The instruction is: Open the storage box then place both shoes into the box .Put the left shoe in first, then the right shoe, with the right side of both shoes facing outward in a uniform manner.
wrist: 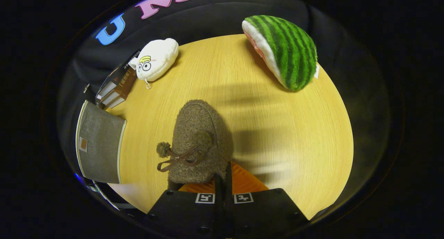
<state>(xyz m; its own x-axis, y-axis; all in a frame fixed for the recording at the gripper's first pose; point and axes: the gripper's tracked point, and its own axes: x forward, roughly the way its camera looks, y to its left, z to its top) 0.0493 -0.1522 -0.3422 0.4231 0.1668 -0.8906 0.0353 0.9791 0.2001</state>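
— Where are your tongs right now?

— Just ahead of the camera, low over the round wooden bench [284, 135], my tongs [223, 178] have their two black fingers [218, 187] drawn together with almost no gap between them. The brown fuzzy shoe [199, 135] sits right at their tips, its heel end touching them, toe pointing away from me. I cannot tell whether a bit of the heel collar is pinched between the fingers or whether they merely rest against it.

— What does the shoe look like from there?

— Woolly brown, with a thin brown bow [178, 159] and two pompoms [163, 148] on top. It stands upright on its sole, and an orange ribbed surface [248, 181] shows just behind it beside my fingers.

— And the storage box?

— A grey fabric box [99, 145] with pale edging is off to the left of the shoe, at the bench edge, well apart from my fingers. I cannot tell whether it is open.

— Anything else on the bench?

— Beyond the box, some books [116, 88] lie at the edge, with a white plush toy [156, 60] touching them. A watermelon-striped plush [286, 51] rests on the far right side, well away from the shoe.
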